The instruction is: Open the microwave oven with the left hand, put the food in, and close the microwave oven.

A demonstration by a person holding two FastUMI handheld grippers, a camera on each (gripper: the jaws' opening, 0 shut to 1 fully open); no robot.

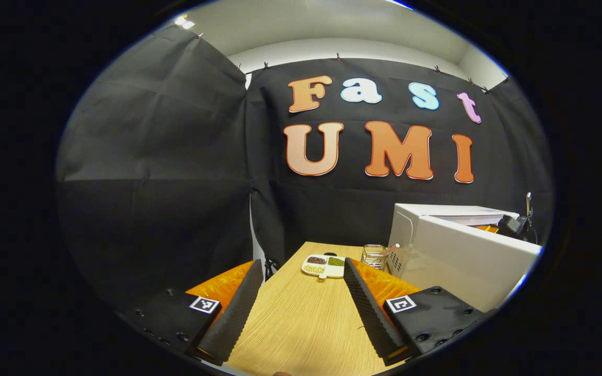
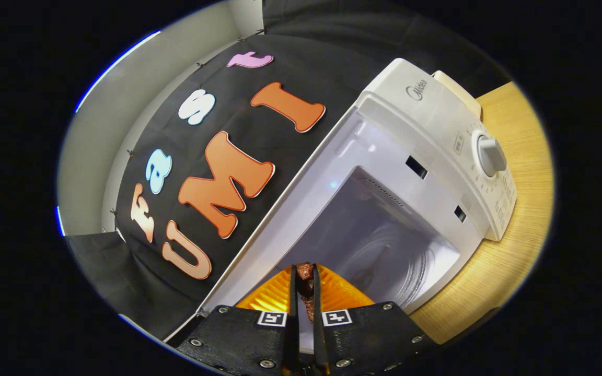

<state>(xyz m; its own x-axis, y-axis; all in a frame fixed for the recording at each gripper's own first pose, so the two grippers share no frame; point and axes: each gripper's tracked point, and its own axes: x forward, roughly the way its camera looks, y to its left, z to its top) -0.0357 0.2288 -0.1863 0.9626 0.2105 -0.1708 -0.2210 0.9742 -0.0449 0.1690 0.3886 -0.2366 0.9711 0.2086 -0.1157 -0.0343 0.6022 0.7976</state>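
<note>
In the left gripper view, the left gripper (image 1: pixel 301 308) is nearest, low over the light wooden table (image 1: pixel 301 324). Its two fingers stand wide apart and nothing is between them, so it is released. Between the fingers, farther on the table, lies a small white divided dish (image 1: pixel 324 266) with dark red, green and pale grains in its compartments. Just to the right of the dish stands a small wire basket (image 1: pixel 375 256) with a thin stick in it. To the right of the basket is the white microwave oven (image 1: pixel 437 224); its white door (image 1: pixel 473 261) is swung open toward the near side, and it hides the inside from this view. Far to the right, over the top of the door, a dark piece of the other gripper is seen, but too small to tell more.

In the right gripper view, the right gripper (image 2: pixel 304 284) is clenched on a small dark brown piece of food (image 2: pixel 305 279), both fingers pressing its sides. The food is at the near edge of the open white cavity (image 2: pixel 384 250) of the microwave oven, in front of the opening. Deeper inside, a round glass turntable (image 2: pixel 395 266) is faintly visible. On the right of the opening is the control panel with a round grey knob (image 2: pixel 490 155).
</note>
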